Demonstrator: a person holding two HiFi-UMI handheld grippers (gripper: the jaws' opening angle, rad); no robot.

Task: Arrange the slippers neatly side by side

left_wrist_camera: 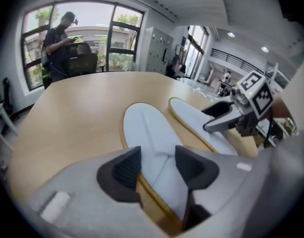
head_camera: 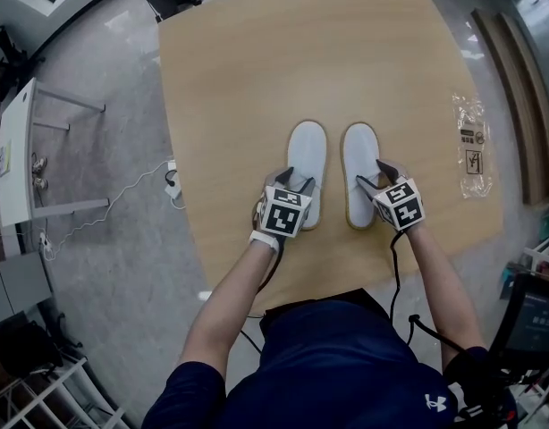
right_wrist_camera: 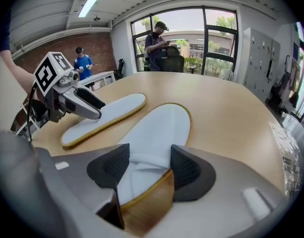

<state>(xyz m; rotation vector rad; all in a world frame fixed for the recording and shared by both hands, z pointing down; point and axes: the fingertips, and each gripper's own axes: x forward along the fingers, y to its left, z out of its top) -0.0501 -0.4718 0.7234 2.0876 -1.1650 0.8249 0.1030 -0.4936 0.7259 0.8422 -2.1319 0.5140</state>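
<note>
Slippers [head_camera: 308, 150] of flat white fabric with tan-edged soles lie parallel, just beside each other, toes away from the person, midway across the pale wooden table [head_camera: 257, 79]. The left gripper [head_camera: 296, 180] straddles the left slipper [left_wrist_camera: 147, 128] at its heel, and the right gripper [head_camera: 373, 174] straddles the right slipper [right_wrist_camera: 162, 128] likewise. Both have jaws spread, pads off the fabric. The pair looks aligned, so each gripper should probably lift straight clear without snagging a heel.

We've got a light wood tabletop [head_camera: 328, 61] on grey speckled floor [head_camera: 122, 105], big windows [right_wrist_camera: 191, 33], brick wall [right_wrist_camera: 87, 43], ceiling strip light [right_wrist_camera: 92, 0] on.
</note>
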